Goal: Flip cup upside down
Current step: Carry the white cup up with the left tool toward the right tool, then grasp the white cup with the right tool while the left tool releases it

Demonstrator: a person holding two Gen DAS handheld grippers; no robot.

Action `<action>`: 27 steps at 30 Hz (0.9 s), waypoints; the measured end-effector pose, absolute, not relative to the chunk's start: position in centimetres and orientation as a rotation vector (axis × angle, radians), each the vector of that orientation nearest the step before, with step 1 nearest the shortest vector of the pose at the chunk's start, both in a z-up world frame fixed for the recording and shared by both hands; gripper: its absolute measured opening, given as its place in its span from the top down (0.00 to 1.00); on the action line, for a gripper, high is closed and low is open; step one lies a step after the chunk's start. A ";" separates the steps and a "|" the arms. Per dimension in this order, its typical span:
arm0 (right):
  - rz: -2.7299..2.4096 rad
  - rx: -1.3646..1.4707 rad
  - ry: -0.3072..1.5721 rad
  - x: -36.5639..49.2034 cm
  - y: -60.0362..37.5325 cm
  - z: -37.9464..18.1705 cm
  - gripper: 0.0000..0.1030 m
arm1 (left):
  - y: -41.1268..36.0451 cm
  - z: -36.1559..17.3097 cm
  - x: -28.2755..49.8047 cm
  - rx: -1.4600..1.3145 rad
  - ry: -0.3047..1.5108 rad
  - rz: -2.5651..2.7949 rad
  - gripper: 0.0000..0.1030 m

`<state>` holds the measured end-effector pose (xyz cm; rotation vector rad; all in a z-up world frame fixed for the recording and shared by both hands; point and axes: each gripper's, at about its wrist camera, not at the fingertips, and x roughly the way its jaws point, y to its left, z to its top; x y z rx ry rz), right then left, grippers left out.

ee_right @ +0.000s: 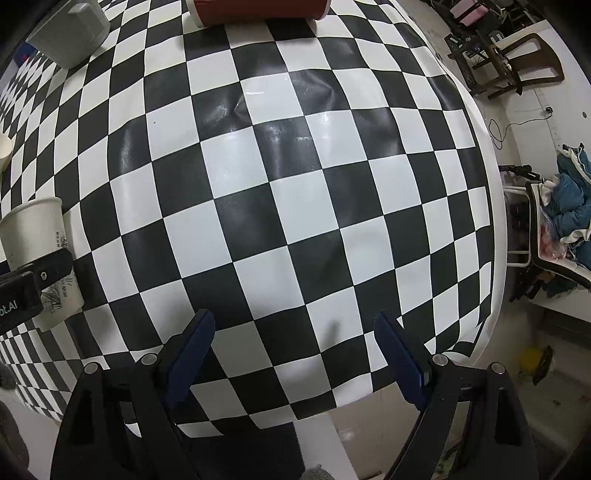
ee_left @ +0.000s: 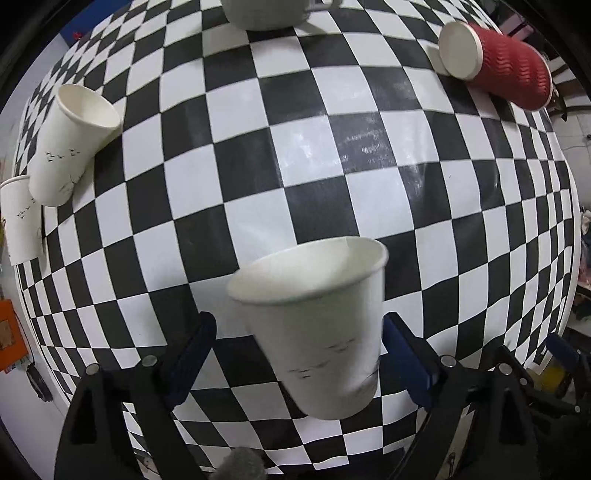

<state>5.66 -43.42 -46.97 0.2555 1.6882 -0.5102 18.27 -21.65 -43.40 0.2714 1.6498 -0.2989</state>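
A white paper cup stands mouth up between the fingers of my left gripper, tilted a little to the left. The jaws stand wide; the right finger is at the cup's wall and the left finger is clear of it. The same cup shows at the left edge of the right wrist view, with the left gripper's black finger across it. My right gripper is open and empty above the checkered tablecloth near the table's front right edge.
A white cup lies on its side at the left, with another white cup beside it. A red ribbed cup lies at the back right, also seen in the right wrist view. A grey mug stands at the back. Chairs and clutter are past the table's right edge.
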 end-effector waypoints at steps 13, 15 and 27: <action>-0.482 0.304 1.655 6.5 -42.6 -44.3 0.13 | -19.5 -37.2 21.0 0.123 1.536 -0.305 0.12; -0.450 0.301 1.639 6.9 -42.2 -42.8 0.13 | -18.0 -34.9 20.8 0.077 1.490 -0.296 0.11; 0.096 -0.600 1.489 13.1 -29.0 -36.4 0.11 | -7.5 -33.0 15.2 0.030 1.319 0.043 0.00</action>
